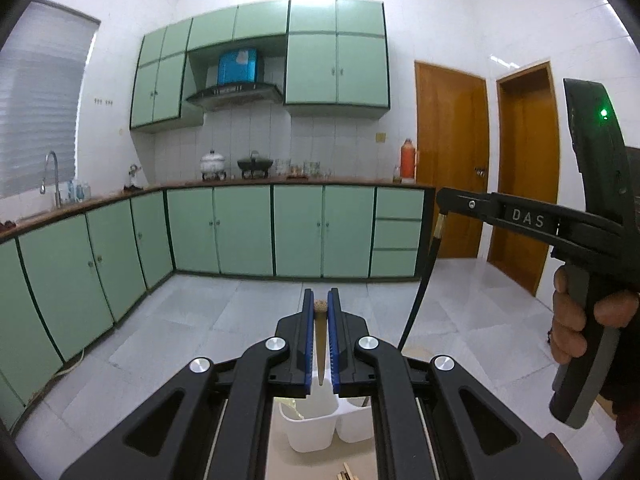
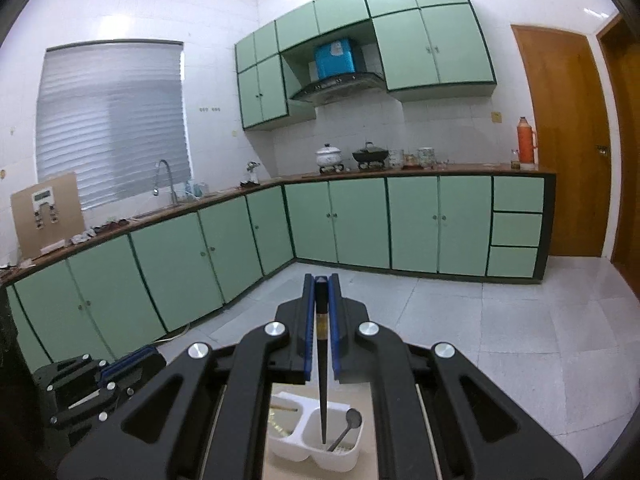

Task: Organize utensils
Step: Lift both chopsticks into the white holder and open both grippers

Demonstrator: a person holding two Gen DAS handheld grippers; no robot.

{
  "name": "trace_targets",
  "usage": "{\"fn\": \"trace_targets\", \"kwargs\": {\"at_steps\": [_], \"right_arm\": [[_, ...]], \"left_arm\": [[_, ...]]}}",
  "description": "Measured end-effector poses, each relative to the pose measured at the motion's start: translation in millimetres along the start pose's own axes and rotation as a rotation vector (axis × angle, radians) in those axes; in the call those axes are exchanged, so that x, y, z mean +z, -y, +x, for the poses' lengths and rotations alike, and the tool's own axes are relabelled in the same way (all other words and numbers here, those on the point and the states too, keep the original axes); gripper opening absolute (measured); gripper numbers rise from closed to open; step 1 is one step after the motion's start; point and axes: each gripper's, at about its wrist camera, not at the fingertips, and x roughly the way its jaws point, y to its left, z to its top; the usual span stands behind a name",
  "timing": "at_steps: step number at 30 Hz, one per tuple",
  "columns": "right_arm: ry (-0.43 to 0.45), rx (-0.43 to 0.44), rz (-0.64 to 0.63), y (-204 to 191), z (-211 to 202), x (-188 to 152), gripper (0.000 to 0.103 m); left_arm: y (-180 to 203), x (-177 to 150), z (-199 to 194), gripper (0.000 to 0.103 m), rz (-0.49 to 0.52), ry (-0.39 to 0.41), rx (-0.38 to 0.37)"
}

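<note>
My left gripper [image 1: 321, 297] is shut on a pale wooden chopstick [image 1: 321, 344] that hangs point-down above a white two-compartment utensil holder [image 1: 308, 436]. My right gripper [image 2: 321, 280] is shut on a black chopstick [image 2: 322, 380], whose tip hangs over the right compartment of the holder [image 2: 288, 450]. A metal spoon [image 2: 347, 426] leans in that compartment; the left one holds some pale sticks. In the left wrist view the right gripper [image 1: 442, 205] sits high on the right with a hand [image 1: 568, 320] on its grip, and the black chopstick [image 1: 420, 280] dangles from it. The left gripper [image 2: 132, 360] shows low on the left.
The holder stands on a beige tabletop [image 2: 280, 470]; more wooden sticks [image 1: 348, 474] lie at its near edge. Beyond are a tiled floor [image 2: 500, 320], green cabinets [image 2: 412, 224] under a counter with pots and a sink, and orange doors [image 1: 452, 160] to the right.
</note>
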Motion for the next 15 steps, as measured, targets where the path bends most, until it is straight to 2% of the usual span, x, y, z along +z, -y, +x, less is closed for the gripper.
{"fn": "trace_targets", "kwargs": {"at_steps": [5,11,15], "right_arm": [[-0.065,-0.019,0.023,8.2,40.1,-26.5,0.006],[-0.167,-0.002,0.036,9.3,65.2,-61.1,0.007],[-0.182,-0.011,0.042,9.2,62.1,-73.1,0.016]], "left_arm": [[-3.3,-13.8,33.5,0.006,0.000,-0.050,0.018],[3.4,-29.0,61.3,0.007,0.026,-0.121,0.026],[0.3,-36.3,61.0,0.009,0.010,-0.138,0.027]]}}
